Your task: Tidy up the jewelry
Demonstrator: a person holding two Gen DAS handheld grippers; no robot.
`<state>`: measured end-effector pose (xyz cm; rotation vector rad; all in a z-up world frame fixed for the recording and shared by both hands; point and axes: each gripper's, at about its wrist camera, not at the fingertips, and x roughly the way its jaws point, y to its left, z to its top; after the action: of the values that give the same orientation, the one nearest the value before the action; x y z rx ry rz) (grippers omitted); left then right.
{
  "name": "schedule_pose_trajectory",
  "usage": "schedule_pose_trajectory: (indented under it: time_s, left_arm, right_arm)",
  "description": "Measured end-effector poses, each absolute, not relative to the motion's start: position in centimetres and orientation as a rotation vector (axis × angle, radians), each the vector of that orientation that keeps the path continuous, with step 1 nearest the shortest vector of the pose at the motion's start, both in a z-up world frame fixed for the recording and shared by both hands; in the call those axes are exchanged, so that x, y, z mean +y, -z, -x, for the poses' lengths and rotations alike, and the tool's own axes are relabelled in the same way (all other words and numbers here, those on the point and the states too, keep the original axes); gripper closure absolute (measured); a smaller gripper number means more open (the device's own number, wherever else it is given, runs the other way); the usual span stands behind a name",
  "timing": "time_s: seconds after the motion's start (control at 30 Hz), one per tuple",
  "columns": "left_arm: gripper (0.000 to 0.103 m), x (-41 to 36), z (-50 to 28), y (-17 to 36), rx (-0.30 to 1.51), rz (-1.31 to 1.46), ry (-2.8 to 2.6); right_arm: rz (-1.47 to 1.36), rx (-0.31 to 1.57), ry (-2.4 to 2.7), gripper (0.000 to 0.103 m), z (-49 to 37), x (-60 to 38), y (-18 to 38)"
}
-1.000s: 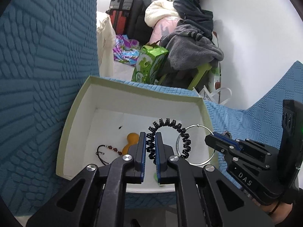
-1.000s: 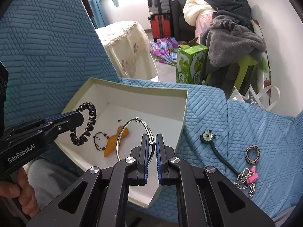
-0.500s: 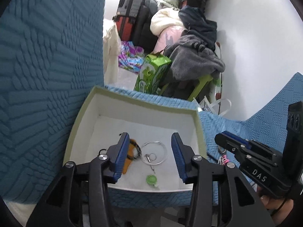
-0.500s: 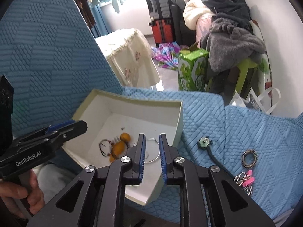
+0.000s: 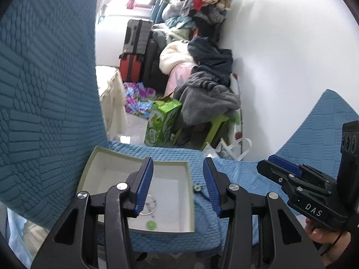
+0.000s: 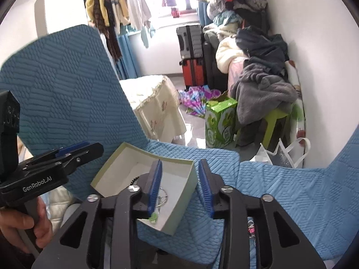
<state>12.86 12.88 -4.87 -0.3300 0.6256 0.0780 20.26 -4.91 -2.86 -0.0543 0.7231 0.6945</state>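
The box (image 5: 188,204) sits on the blue quilted sofa seat (image 5: 235,228), and inside on its white floor lie the silver ring (image 5: 149,206) and a small green bead (image 5: 150,225), with a black coil band (image 6: 134,179) just peeking out. Left tool (image 5: 178,187) hangs above the box, fingers wide apart and empty; right tool (image 6: 180,187) hangs over the box's right wall, fingers spread too. Outside on the seat, a small green-centred piece (image 5: 197,187) lies just beside the box, and a pink-tagged chain (image 6: 250,229) lies farther right. Beyond: a green carton (image 5: 162,124), suitcases (image 5: 134,51), piled clothes (image 5: 208,94). Half a second ago the right tool was nearly closed; both tools have pulled back and the box now looks smaller.
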Motion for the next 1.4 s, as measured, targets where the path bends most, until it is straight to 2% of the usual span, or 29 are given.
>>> schedule_pose_trajectory:
  time_s: [0.4,0.57,0.83,0.97,1.03,1.27,1.4]
  left_arm:
    - [0.056,6.6,-13.0,5.8,0.627,0.323,-0.002]
    - [0.056,4.3,-13.0,6.8,0.641,0.310,0.020]
    - [0.056,1.2,-14.4,11.7,0.719,0.336,0.093]
    - [0.056,-0.3,-15.7,15.1,0.785,0.345,0.105]
    - [0.057,-0.8,-16.4,17.1,0.824,0.367,0.120]
    - [0.068,-2.9,-19.2,23.3,0.960,0.445,0.178]
    - [0.070,-4.1,-20.7,24.9,0.980,0.436,0.199]
  right_arm:
    - [0.066,0.693,-0.655,0.064,-19.7,-12.5,4.3]
    - [0.072,0.686,-0.614,0.052,-19.1,-15.4,5.6]
    - [0.018,0.738,-0.582,0.049,-20.7,-19.3,10.7]
    - [0.006,0.826,-0.588,0.052,-22.2,-19.9,14.8]
    - [0.008,0.869,-0.606,0.058,-22.7,-20.0,16.4]
    - [0.063,1.009,-0.666,0.066,-25.3,-19.1,21.6]
    - [0.081,1.081,-0.699,0.067,-27.1,-18.6,24.1]
